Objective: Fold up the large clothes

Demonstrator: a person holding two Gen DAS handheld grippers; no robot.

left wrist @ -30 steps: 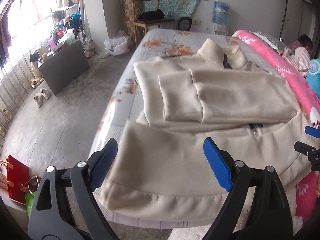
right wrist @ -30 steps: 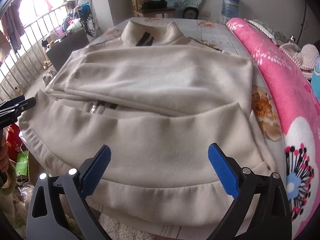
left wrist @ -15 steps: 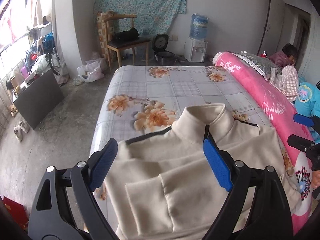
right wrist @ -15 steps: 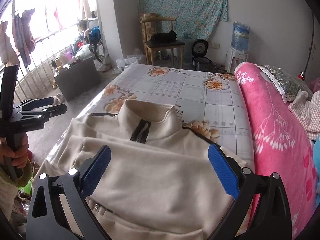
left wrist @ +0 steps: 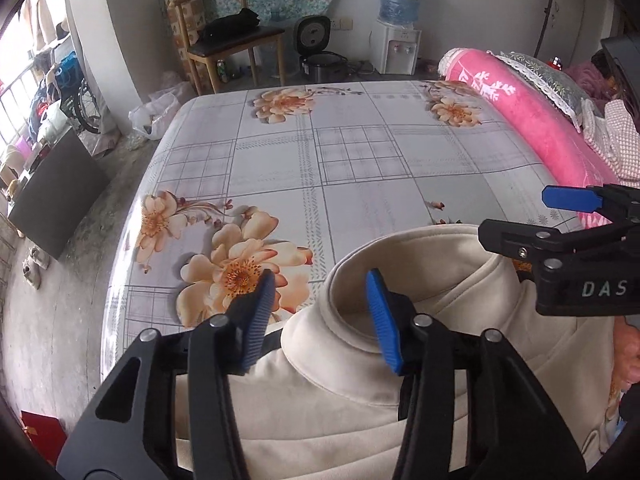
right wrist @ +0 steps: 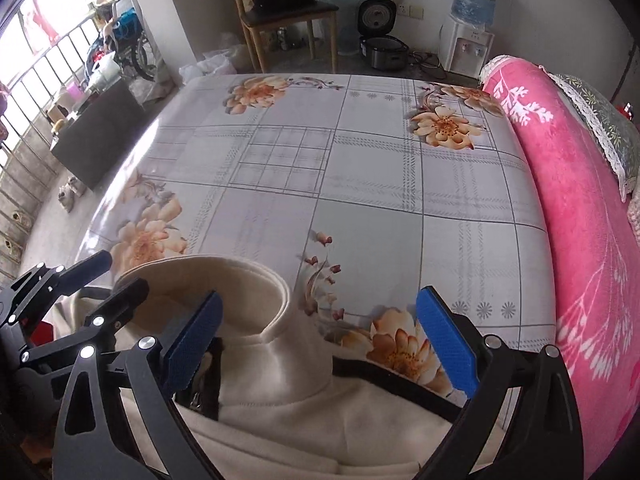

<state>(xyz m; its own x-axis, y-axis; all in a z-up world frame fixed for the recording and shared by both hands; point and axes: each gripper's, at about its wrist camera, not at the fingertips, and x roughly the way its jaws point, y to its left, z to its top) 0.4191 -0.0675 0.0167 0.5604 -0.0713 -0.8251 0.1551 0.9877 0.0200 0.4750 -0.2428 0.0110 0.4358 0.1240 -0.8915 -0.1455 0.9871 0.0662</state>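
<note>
Garment: a cream jacket (left wrist: 400,392) lies on the bed, filling the bottom of both wrist views; its stand-up collar (left wrist: 404,264) rises at lower centre of the left view.
Left gripper (left wrist: 320,316): jaws closing, the near left edge of the collar seen between the blue pads; no pad visibly presses the cloth.
Right gripper (right wrist: 320,344): jaws spread wide over the shoulder on the collar's right side, nothing pinched.
Crowding: the right gripper's black frame juts in at the right edge of the left view, close beside the collar; the left gripper's frame fills the lower left of the right view.
Bed cover (right wrist: 360,184): flowered, checked sheet, bare from the collar up to the far edge at mid frame.
Right edge: a rolled pink blanket (right wrist: 580,208) runs along the whole right side of the sheet, a patterned cushion (right wrist: 600,116) above it.
Beyond the far edge: a wooden chair (left wrist: 224,40), a rice cooker (right wrist: 382,48) on the floor, a water dispenser (right wrist: 468,36) at upper right.
Left side: open concrete floor (left wrist: 60,320), a dark low cabinet (left wrist: 52,196) and a pair of shoes (left wrist: 34,266).
</note>
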